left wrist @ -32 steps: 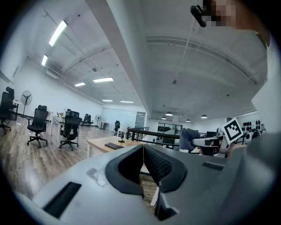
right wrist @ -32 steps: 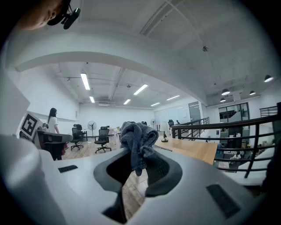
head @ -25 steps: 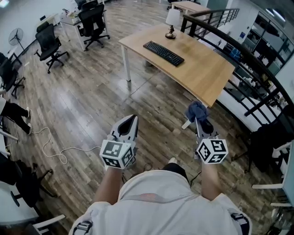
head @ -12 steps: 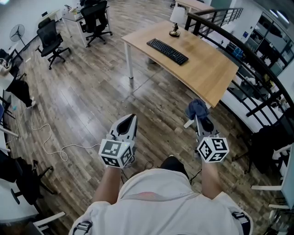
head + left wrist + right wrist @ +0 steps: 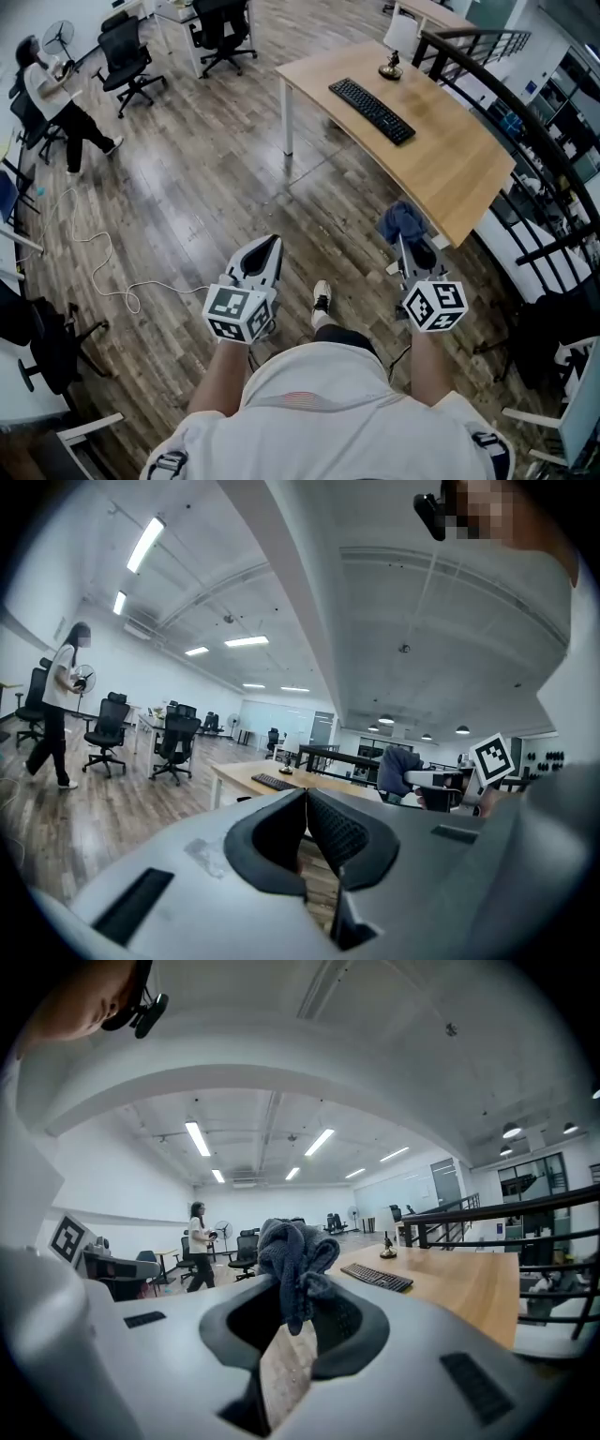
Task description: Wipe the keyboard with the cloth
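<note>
Shifted since earlier: table (image 5: 450, 173) and keyboard (image 5: 372, 111) now lie more directly ahead of the right gripper (image 5: 410, 247); a person (image 5: 52, 86) has come in far left of the left gripper (image 5: 265, 247).
Left gripper: jaws pressed together, nothing between.
Right gripper: clamped on bunched blue cloth (image 5: 401, 222) at its tips.
Keyboard: on table, well ahead of cloth.

The keyboard (image 5: 371, 110) legends are too small to read; the cloth (image 5: 295, 1260) has its lower end hidden inside the right gripper (image 5: 296, 1314).
</note>
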